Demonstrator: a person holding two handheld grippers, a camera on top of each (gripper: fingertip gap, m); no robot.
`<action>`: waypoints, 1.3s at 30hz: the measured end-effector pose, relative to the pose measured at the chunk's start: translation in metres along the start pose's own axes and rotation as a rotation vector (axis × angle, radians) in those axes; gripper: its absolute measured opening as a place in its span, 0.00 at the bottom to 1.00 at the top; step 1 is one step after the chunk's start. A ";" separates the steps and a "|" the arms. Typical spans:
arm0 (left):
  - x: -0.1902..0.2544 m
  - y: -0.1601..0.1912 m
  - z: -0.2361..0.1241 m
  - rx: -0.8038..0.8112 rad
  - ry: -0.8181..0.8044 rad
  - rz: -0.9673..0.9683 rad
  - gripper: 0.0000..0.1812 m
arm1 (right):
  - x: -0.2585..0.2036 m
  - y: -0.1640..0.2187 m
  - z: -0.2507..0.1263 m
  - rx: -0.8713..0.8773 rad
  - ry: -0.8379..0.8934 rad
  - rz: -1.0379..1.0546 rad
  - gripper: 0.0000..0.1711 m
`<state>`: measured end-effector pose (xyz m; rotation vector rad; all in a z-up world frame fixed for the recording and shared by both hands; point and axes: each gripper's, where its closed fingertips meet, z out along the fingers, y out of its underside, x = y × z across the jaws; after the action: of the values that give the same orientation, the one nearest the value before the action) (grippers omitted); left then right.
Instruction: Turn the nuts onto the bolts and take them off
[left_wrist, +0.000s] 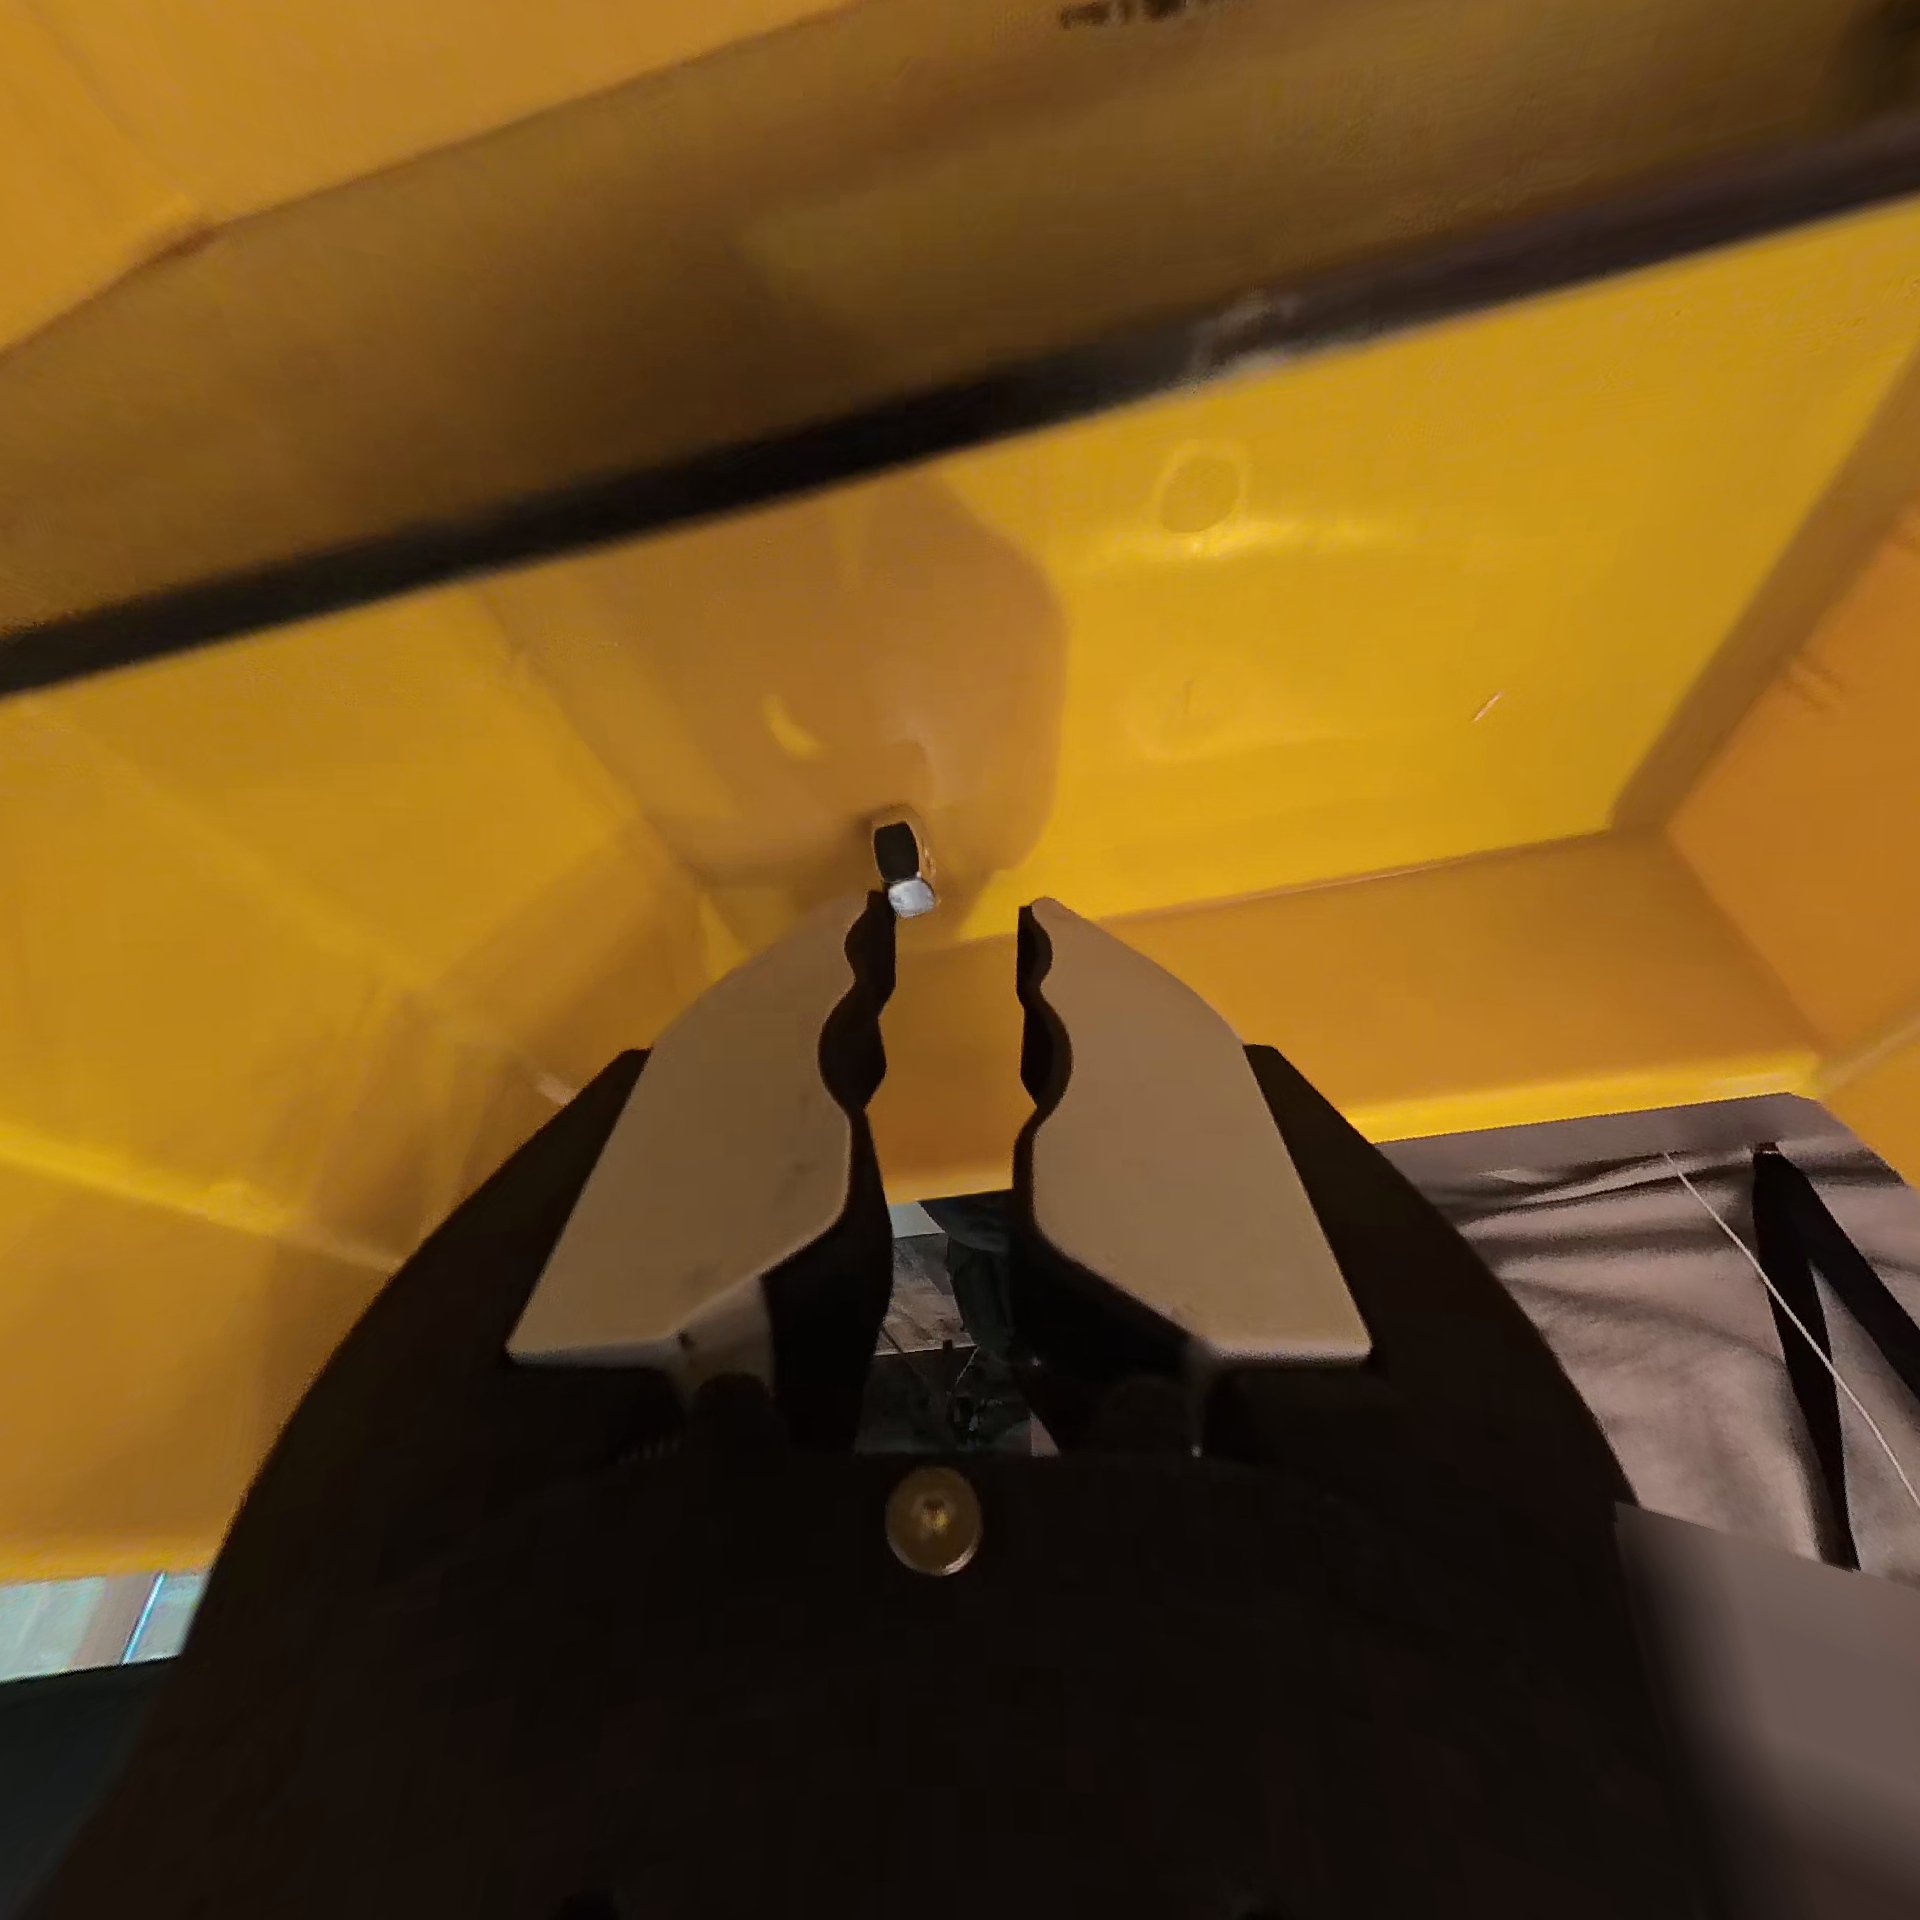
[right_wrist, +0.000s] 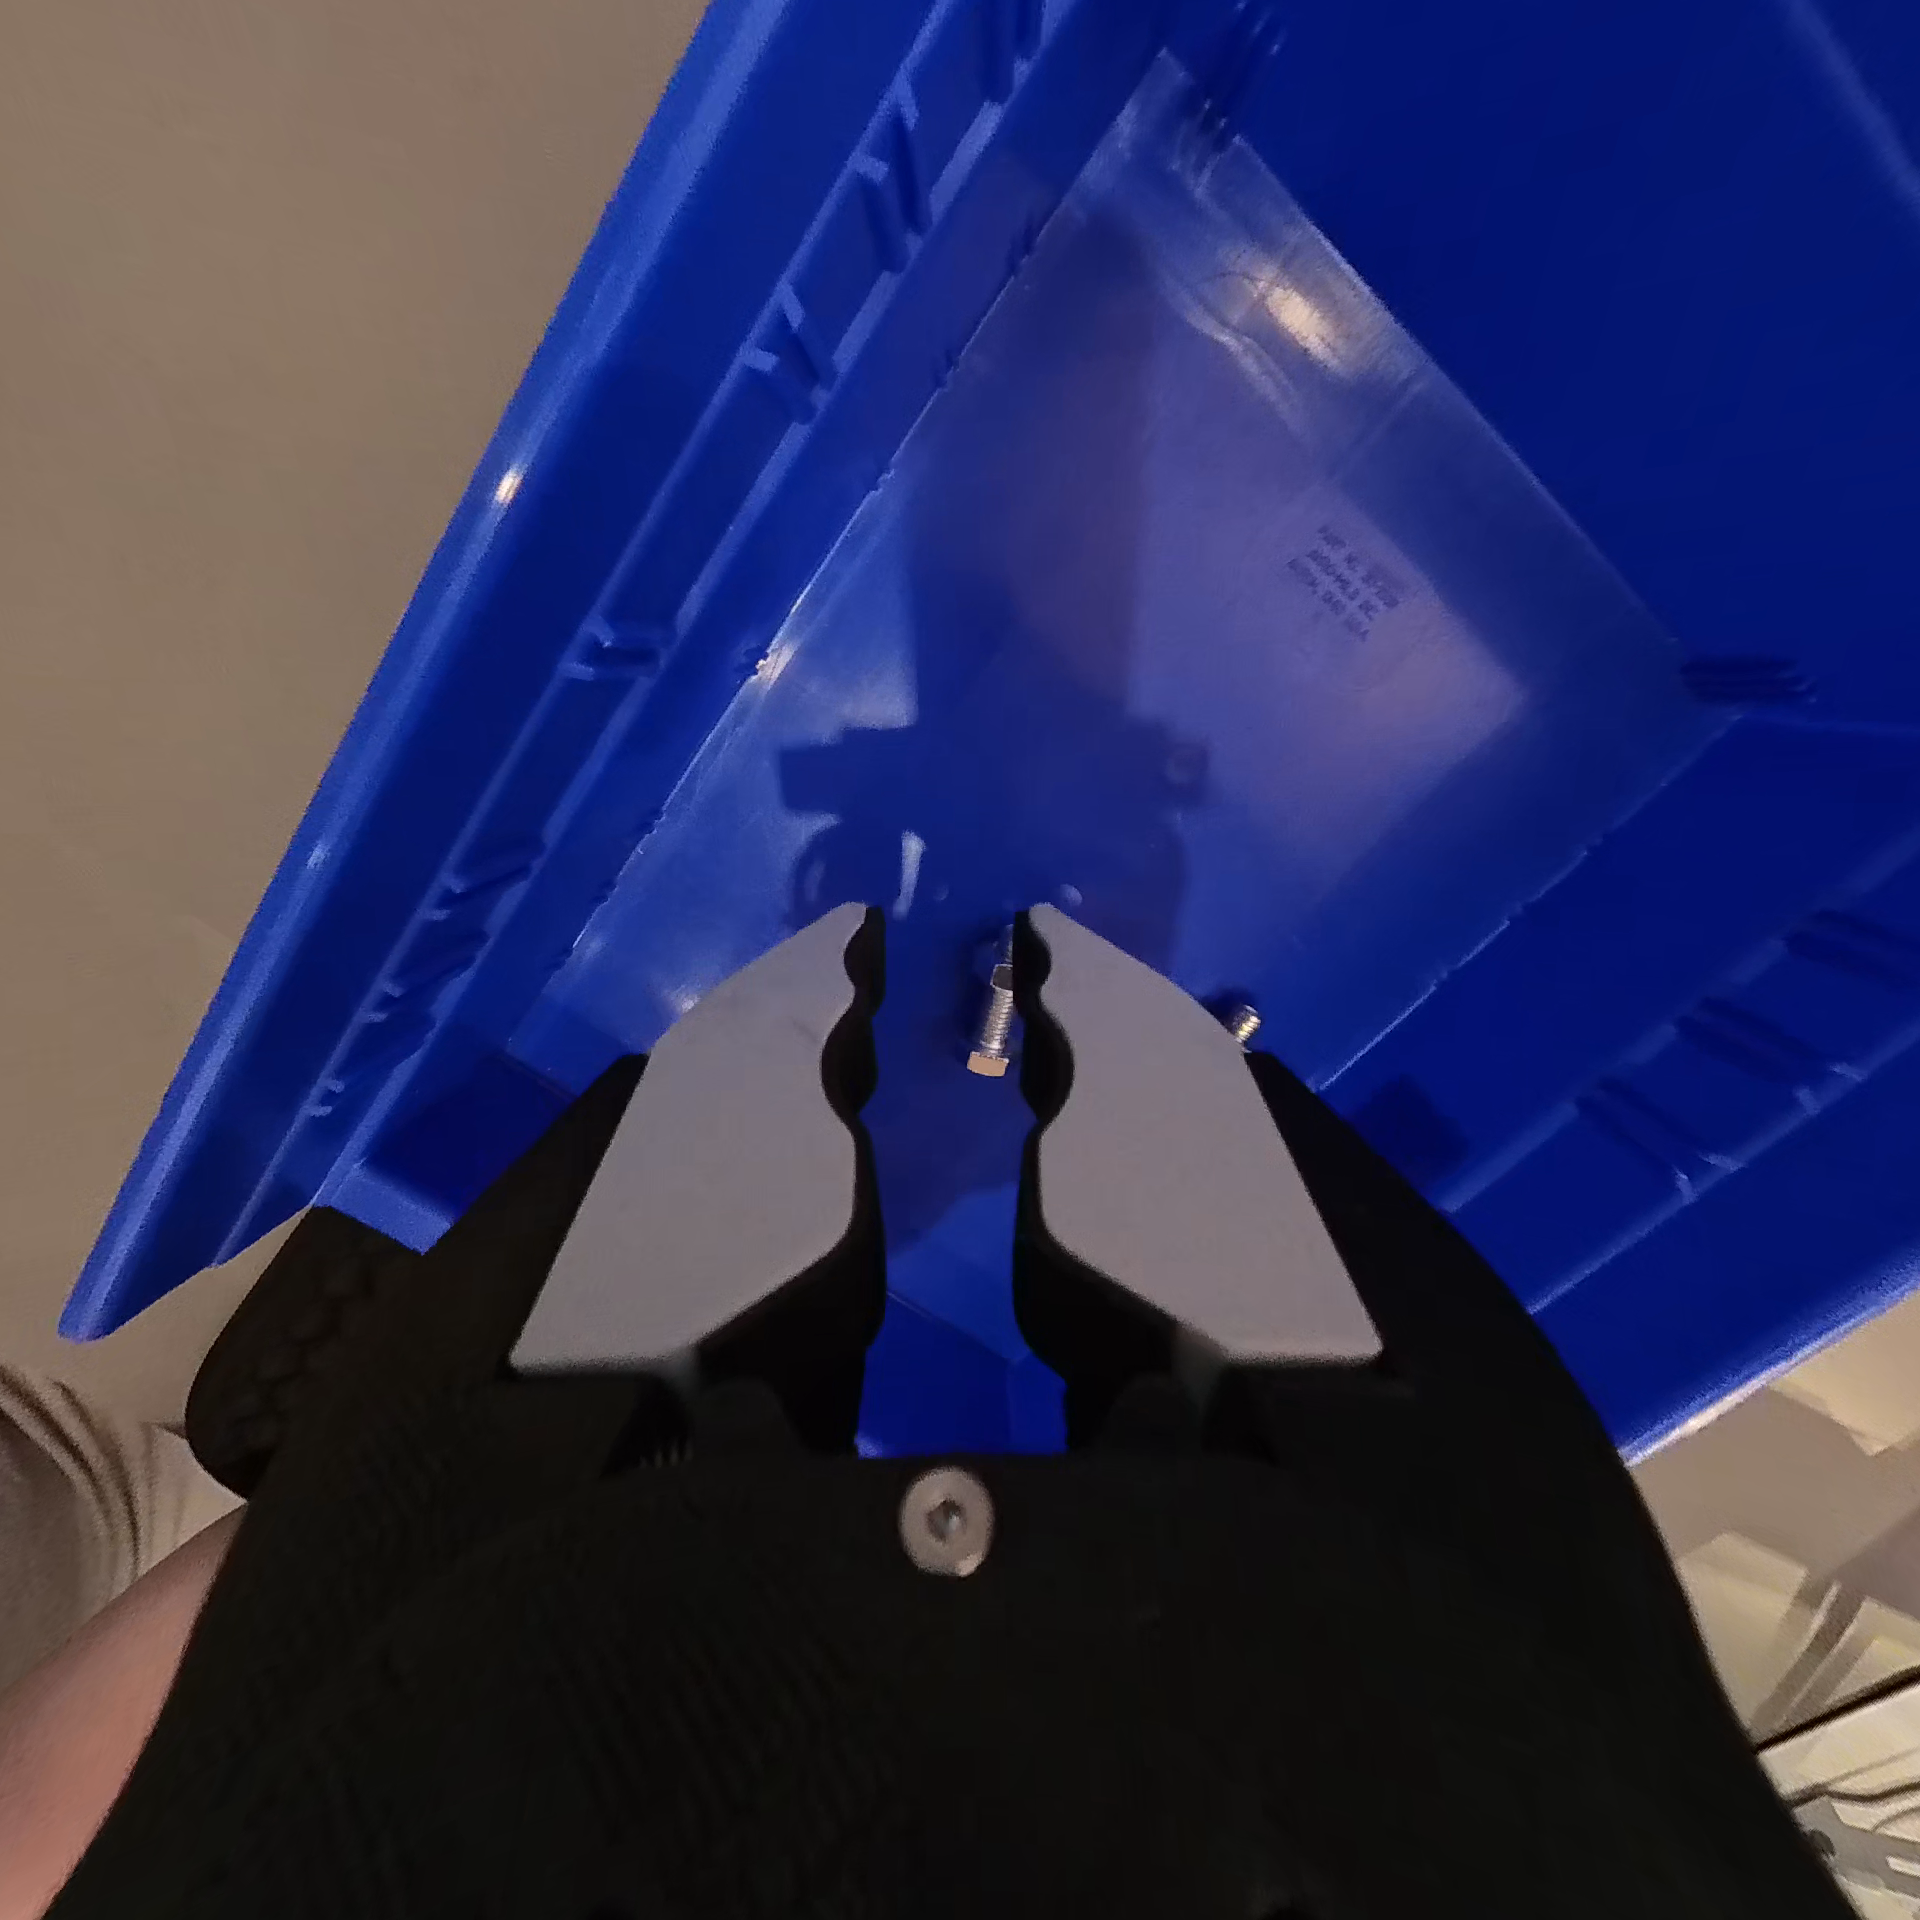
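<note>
In the left wrist view my left gripper is open inside a yellow plastic bin. A small silver nut lies on the bin floor just beyond the left fingertip, touching or almost touching it. In the right wrist view my right gripper is open inside a blue plastic bin. A silver bolt with a nut on its shank lies on the bin floor between the fingers, close against the right one. A second silver bolt lies just outside the right finger.
The yellow bin's walls rise left and right, and a dark gap divides it from another yellow bin behind. A grey cloth surface lies at the lower right. The blue bin's ribbed wall stands at the left. A person's forearm shows at the lower left. The gap from one gripper's tips to the other's is roughly 55 cm.
</note>
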<state>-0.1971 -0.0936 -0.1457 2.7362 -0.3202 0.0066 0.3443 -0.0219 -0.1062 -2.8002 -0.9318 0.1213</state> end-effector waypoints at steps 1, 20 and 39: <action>0.000 0.000 0.000 0.001 0.002 0.001 0.12 | 0.000 0.000 0.000 -0.002 0.000 0.001 0.15; -0.001 0.002 -0.005 0.025 -0.011 0.068 0.12 | -0.001 0.005 0.003 -0.031 -0.016 0.008 0.15; 0.002 -0.007 -0.012 0.099 -0.078 0.375 0.12 | -0.003 0.008 0.006 -0.050 -0.029 -0.003 0.13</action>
<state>-0.1929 -0.0831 -0.1374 2.7342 -0.8708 0.0165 0.3458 -0.0291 -0.1132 -2.8497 -0.9591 0.1406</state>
